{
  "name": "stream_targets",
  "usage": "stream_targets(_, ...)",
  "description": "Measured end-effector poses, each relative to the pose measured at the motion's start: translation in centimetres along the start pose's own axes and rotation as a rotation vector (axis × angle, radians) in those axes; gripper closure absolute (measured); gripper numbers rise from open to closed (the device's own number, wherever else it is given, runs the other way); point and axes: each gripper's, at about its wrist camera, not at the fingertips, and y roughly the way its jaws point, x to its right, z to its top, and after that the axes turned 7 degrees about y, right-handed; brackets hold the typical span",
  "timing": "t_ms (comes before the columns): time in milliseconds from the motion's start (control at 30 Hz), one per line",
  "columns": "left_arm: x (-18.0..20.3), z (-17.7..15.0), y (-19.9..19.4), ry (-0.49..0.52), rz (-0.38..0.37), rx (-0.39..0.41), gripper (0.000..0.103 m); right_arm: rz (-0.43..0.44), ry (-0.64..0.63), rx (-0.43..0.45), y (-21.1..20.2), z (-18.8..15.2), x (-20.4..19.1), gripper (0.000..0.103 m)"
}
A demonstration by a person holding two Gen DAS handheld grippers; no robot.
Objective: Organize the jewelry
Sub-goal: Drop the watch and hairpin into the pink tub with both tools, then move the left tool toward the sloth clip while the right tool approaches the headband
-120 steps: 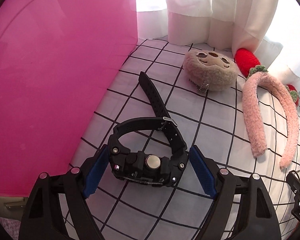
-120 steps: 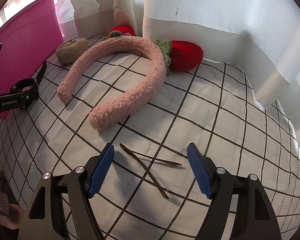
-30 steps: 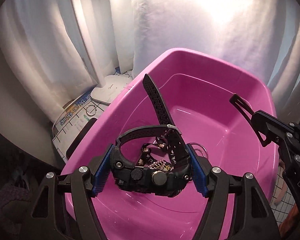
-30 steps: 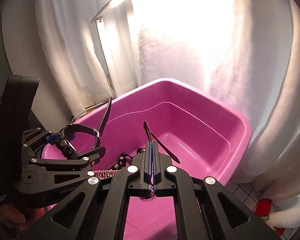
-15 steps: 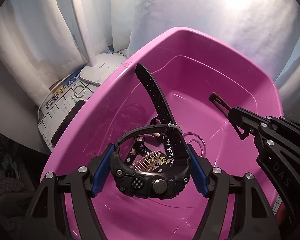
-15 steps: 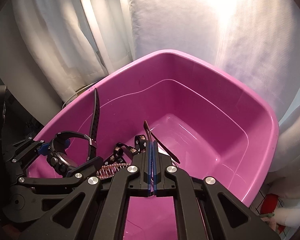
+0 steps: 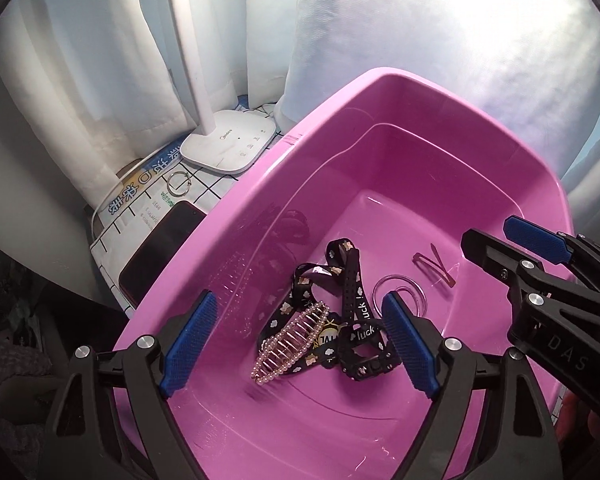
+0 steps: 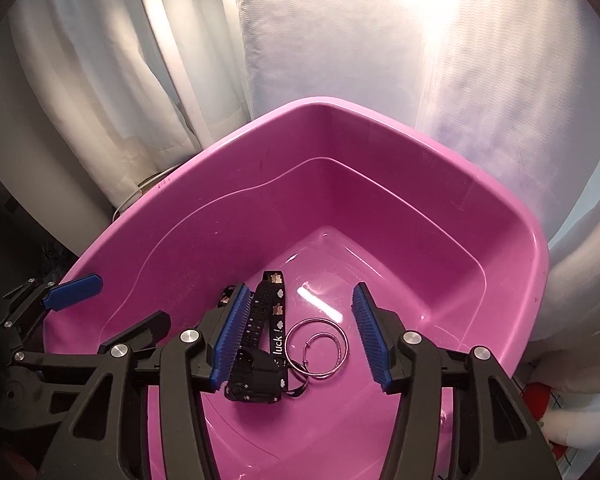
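A pink tub [image 7: 420, 92] [image 8: 380, 116] holds the jewelry. On its floor lie the black watch [image 7: 360, 360] [image 8: 256, 376], a black patterned strap [image 7: 300, 304] [image 8: 274, 300], a pearl hair claw [image 7: 290, 342], clear hoop rings [image 7: 398, 294] [image 8: 320, 342] and a thin brown hair clip [image 7: 434, 264]. My left gripper [image 7: 296, 344] is open and empty above the tub floor. My right gripper [image 8: 300, 332] is open and empty above the rings; it also shows in the left wrist view [image 7: 540, 276].
A white lamp base [image 7: 228, 144] with its pole, a metal ring [image 7: 178, 184], a dark phone [image 7: 160, 248] and a printed packet lie on checked cloth left of the tub. White curtains hang behind. A red plush piece [image 8: 540, 404] sits at right.
Both grippers have opened over the tub. The watch has dropped from my left gripper and the brown clip from my right gripper onto the tub floor.
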Motion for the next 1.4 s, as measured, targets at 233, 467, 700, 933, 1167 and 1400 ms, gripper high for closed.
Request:
stream_targets(233,0.2,-0.5,-1.7,-0.007,0.013,0.027,0.02,0.047,0.041,0.089,-4.0,-0.7,0.9,0.051)
stream_targets(467,4.3,-0.8,-5.3,0.054,-0.025,0.096,0.02,0.048,0.134,0.193,-9.6,-3.5,3.9,0.05)
stream_targets(700,11.0,-0.9,-8.2,0.144,-0.133,0.139,0.02,-0.035,0.257,0.254,-15.0,-8.4,9.9,0.049)
stream_targets(933,18.8,-1.6,-10.4,0.264,-0.246,0.162,0.02,-0.165,0.394,0.279,-19.1,-14.0,16.7,0.048)
stream_targets(1167,25.8,-3.5,-8.6,0.368,-0.303,0.128,0.018,-0.238,0.522,0.247,-19.5,-19.4,22.2,0.048)
stream_targets(1400,29.4,-4.4,-2.8,0.395,-0.288,0.04,0.018,-0.258,0.59,0.189,-16.9,-22.4,25.4,0.047)
